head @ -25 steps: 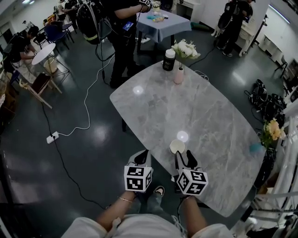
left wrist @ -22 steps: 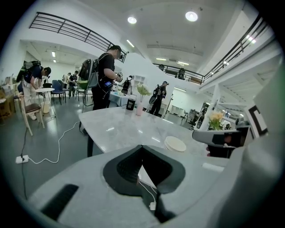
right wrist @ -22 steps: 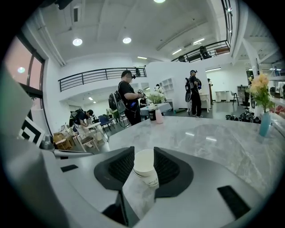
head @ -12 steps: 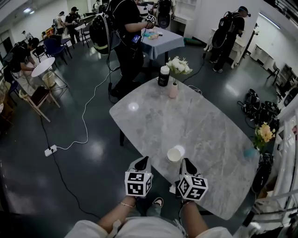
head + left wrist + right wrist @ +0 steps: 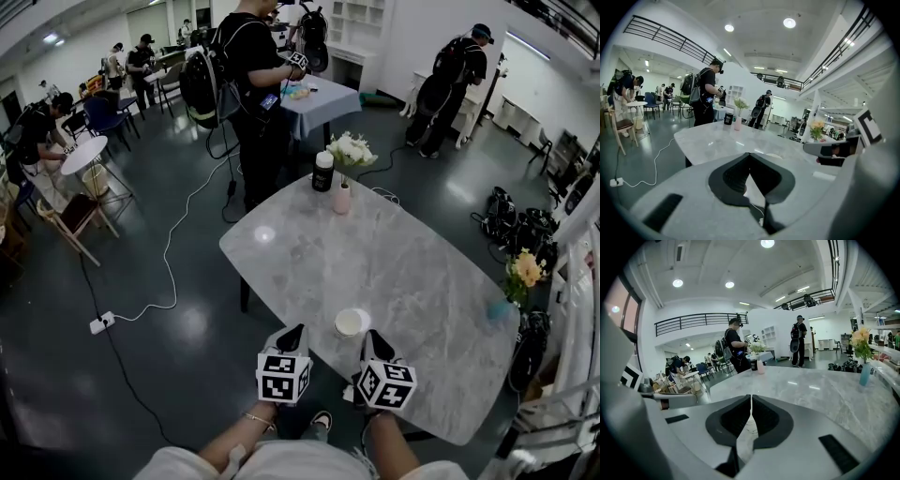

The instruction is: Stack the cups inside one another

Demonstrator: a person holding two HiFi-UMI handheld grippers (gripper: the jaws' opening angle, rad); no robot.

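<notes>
My left claw [image 5: 292, 331] — tips together, empty | my right claw [image 5: 373, 337] — just closed, tips together, empty | cup [image 5: 352, 322] upright on table [image 5: 403, 244], between both claws, nearer my right.

The cup [image 5: 352, 322] is too small in the head view to tell whether it is one or several nested. The cubes [image 5: 283, 378] hide the person's hands, and the forearms [image 5: 225, 441] run off the bottom edge. The print on the bottle [image 5: 322, 172] beside the vase [image 5: 342, 198] is too small to read
</notes>
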